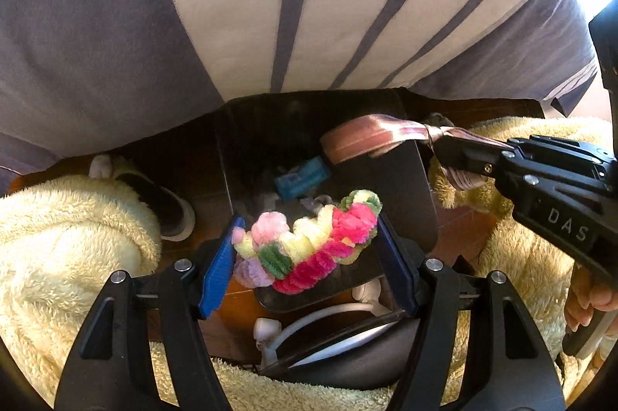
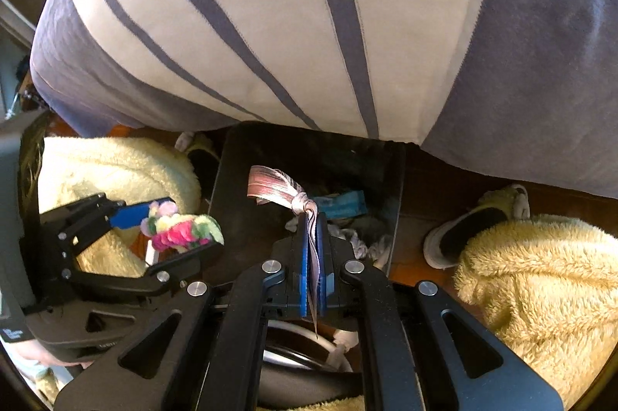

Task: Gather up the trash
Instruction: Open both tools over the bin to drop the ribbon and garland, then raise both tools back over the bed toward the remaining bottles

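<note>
A fuzzy bundle of pink, yellow and green pipe cleaners (image 1: 309, 245) sits between the blue pads of my left gripper (image 1: 308, 229), which is shut on it over the near rim of a black bin (image 1: 262, 125). My right gripper (image 2: 313, 218) is shut on a knotted pink ribbon (image 2: 270, 185), whose loop hangs over the open bin (image 2: 247, 179). In the left wrist view the ribbon (image 1: 370, 136) and right gripper (image 1: 455, 152) come in from the right. The right wrist view shows the left gripper (image 2: 189, 223) with the bundle (image 2: 181, 225) at the bin's left side. A blue packet (image 1: 301, 177) and crumpled paper lie inside.
The bin stands on a brown floor between a person's legs in fuzzy yellow trousers (image 1: 58, 237) (image 2: 540, 275) and slippers (image 1: 166, 202) (image 2: 467, 233). A striped shirt (image 1: 309, 5) fills the upper view. A black and white curved object (image 1: 328, 330) lies below the grippers.
</note>
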`<state>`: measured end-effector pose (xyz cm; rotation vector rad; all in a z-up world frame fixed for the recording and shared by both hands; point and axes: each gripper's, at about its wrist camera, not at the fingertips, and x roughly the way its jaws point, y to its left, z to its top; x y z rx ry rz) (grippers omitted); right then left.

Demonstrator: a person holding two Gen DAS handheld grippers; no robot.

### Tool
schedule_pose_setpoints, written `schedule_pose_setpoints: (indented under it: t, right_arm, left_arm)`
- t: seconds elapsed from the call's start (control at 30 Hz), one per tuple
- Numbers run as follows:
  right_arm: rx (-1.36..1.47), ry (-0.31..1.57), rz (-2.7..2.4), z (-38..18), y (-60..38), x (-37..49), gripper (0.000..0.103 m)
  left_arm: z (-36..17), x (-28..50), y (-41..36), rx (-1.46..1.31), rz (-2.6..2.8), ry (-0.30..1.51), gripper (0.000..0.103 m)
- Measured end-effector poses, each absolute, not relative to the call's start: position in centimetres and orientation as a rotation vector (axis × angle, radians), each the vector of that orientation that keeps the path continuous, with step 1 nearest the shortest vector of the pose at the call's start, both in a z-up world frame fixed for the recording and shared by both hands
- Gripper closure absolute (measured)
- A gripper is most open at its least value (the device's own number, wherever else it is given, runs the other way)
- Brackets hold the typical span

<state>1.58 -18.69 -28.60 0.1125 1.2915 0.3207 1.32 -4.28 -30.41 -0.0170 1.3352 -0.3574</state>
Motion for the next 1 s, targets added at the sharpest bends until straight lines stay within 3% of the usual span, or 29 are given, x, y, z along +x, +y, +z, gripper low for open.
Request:
schedule_pose_setpoints:
  t: [0.17, 0.27, 0.3, 0.4, 0.5, 0.67, 0.8, 1.0]
  right_arm:
    - [0.125, 1.285, 0.327, -28.3, -18.5, 1.9, 0.095]
    - [0.137, 1.285, 0.327, -28.2, -18.4, 1.9, 0.094]
    - [0.141, 1.284, 0.324, -28.3, -18.5, 1.9, 0.089]
    - [0.157, 1.273, 0.313, -28.1, -18.9, 2.0, 0.055]
    - [0.17, 1.257, 0.305, -27.6, -19.3, 2.0, 0.05]
    - [0.172, 1.221, 0.28, -26.6, -19.9, 2.0, 0.021]
    - [0.169, 1.199, 0.26, -26.0, -20.3, 2.0, 0.011]
    - [0.199, 1.17, 0.249, -24.9, -21.1, 1.8, 0.011]
  left_arm:
    - [-30.6, 1.5, -3.8, -0.053, -0.36, 1.334, 0.036]
    - [-30.5, 1.5, -3.7, -0.061, -0.36, 1.331, 0.027]
    - [-30.4, 1.5, -3.7, -0.06, -0.359, 1.328, 0.024]
    - [-30.1, 1.4, -3.8, -0.054, -0.354, 1.314, 0.018]
    - [-29.7, 1.3, -3.8, -0.05, -0.351, 1.307, 0.014]
    - [-28.8, 1.3, -3.7, -0.048, -0.347, 1.277, 0.009]
    - [-27.7, 1.2, -3.3, -0.054, -0.336, 1.243, 0.008]
    - [-25.3, 1.0, -3.1, -0.064, -0.336, 1.19, 0.008]
